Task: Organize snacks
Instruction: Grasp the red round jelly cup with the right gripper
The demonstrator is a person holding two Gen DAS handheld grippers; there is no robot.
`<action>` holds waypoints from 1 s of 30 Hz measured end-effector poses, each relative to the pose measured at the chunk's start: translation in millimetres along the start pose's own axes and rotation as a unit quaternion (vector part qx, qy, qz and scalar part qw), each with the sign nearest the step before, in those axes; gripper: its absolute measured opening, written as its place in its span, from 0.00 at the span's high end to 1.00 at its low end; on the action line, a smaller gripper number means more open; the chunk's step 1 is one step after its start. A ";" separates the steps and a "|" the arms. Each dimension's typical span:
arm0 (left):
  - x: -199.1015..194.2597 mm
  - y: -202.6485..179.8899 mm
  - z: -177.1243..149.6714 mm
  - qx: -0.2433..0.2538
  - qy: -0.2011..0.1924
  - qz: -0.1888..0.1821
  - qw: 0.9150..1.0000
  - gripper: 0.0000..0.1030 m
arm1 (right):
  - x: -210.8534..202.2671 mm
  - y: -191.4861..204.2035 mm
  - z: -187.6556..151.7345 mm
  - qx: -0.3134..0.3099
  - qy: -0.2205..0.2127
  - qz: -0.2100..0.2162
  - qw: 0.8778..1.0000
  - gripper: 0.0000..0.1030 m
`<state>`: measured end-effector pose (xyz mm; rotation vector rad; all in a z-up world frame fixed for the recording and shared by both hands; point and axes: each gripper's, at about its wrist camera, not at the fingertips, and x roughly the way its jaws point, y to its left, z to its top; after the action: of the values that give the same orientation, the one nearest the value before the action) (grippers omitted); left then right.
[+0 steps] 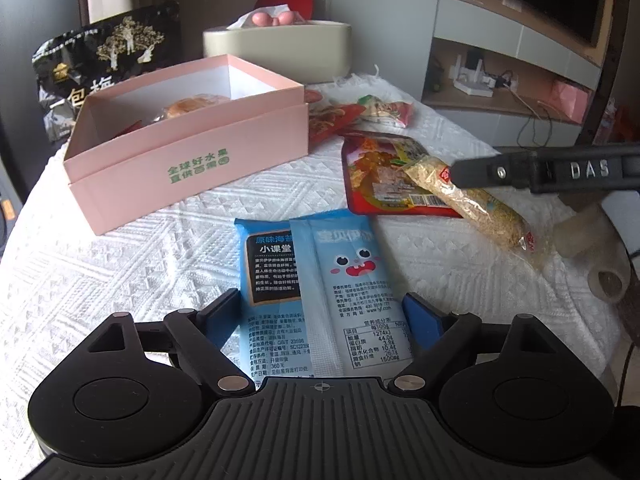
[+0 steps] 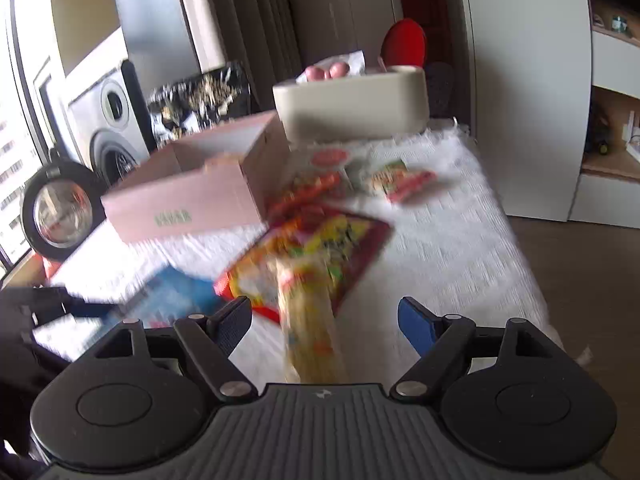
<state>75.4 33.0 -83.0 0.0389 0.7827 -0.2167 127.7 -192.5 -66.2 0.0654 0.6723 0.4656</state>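
Note:
Two light-blue seaweed packets [image 1: 312, 276] lie overlapped on the white tablecloth, and my left gripper [image 1: 320, 298] stands open astride their near end, pads clear of them. A long clear packet of yellow crumbs [image 2: 312, 332] lies partly across a red snack packet [image 2: 320, 248]. My right gripper [image 2: 323, 304] is open around the yellow packet's near end without touching it. In the left wrist view one right finger [image 1: 500, 172] hovers over that yellow packet [image 1: 480, 204]. The open pink box [image 1: 192, 160] holds a wrapped orange pastry [image 1: 192, 106].
Smaller red and green snack packets [image 1: 384, 110] lie behind the red packet [image 1: 380, 176]. A beige tissue box [image 1: 280, 52] and a black printed bag [image 1: 104, 60] stand at the back. A cream-coloured object [image 1: 596, 248] lies at the table's right edge; the floor drops away beyond it.

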 end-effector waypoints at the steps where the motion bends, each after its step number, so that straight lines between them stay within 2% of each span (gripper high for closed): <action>1: -1.6 4.6 0.4 -0.009 -0.001 -0.004 1.000 0.13 | 2.8 1.2 10.5 -0.002 -0.003 0.010 1.000 0.21; 4: -6.7 21.1 -0.4 -0.044 -0.009 0.013 0.999 0.14 | 22.5 5.2 41.1 -0.021 -0.002 0.018 1.000 0.22; 7: -10.3 39.0 -4.3 -0.074 -0.021 0.017 0.997 0.14 | 51.6 -5.5 74.9 0.038 0.014 0.027 0.999 0.23; 9: -11.9 44.1 -6.7 -0.082 -0.029 0.009 0.996 0.14 | 73.4 -14.9 95.8 0.077 0.022 0.040 0.996 0.28; 12: -10.1 41.3 -8.4 -0.069 -0.040 0.015 0.997 0.13 | 113.8 -16.3 123.0 0.080 0.016 0.019 0.996 0.29; 15: -9.1 34.8 -10.4 -0.049 -0.047 0.025 0.997 0.13 | 164.7 -15.4 143.5 0.072 0.047 -0.020 0.996 0.33; 19: -10.1 39.5 -11.8 -0.060 -0.053 0.015 0.997 0.12 | 211.7 -15.3 154.2 0.054 0.110 -0.010 0.992 0.33; 22: -9.7 39.0 -12.7 -0.057 -0.056 0.012 0.997 0.12 | 217.6 2.5 151.1 -0.015 0.116 -0.027 0.993 0.35; 23: -9.6 38.9 -12.5 -0.057 -0.056 0.011 0.997 0.11 | 218.3 7.3 149.8 -0.033 0.118 -0.035 0.992 0.41; 25: -10.1 39.3 -13.2 -0.059 -0.058 0.009 0.997 0.11 | 217.0 14.4 148.0 -0.059 0.117 -0.048 0.990 0.42; 30: -11.5 39.5 -15.0 -0.061 -0.062 0.007 0.996 0.11 | 179.0 10.2 156.2 -0.045 0.087 -0.039 0.994 0.43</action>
<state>65.3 75.4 -87.3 -0.0827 0.6703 -0.1556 342.0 -91.3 -46.3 -0.0887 0.8216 0.4284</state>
